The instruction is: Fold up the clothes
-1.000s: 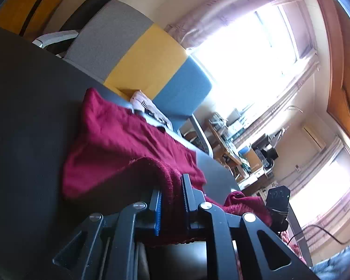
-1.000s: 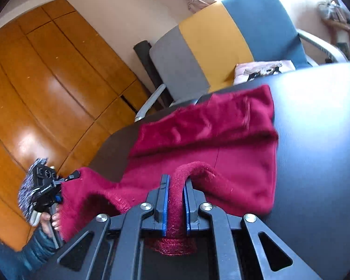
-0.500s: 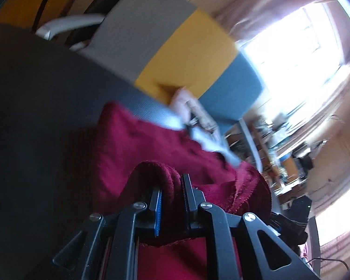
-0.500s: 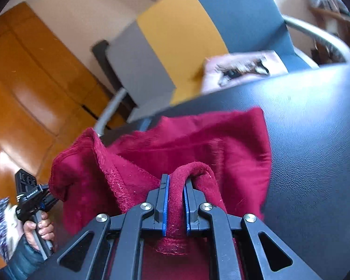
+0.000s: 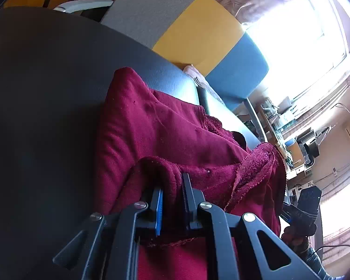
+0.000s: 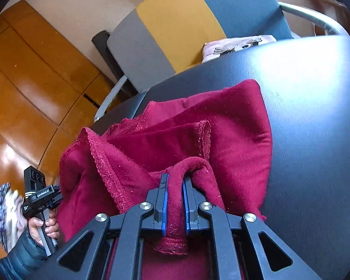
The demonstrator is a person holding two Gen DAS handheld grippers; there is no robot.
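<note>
Red garment (image 6: 233, 135): lies bunched on the dark table (image 6: 315, 116), centre of both views. Left gripper (image 5: 172, 200): fingers pinching a thick fold of its hem. Right gripper (image 6: 173, 200): fingers pinching a second fold (likely the matching corner, so both ends carry over together). The far folded edge sits short of the table rim by the chair (image 6: 186, 23). Open table room: right of frame in the right view, left of frame in the left view.
</note>
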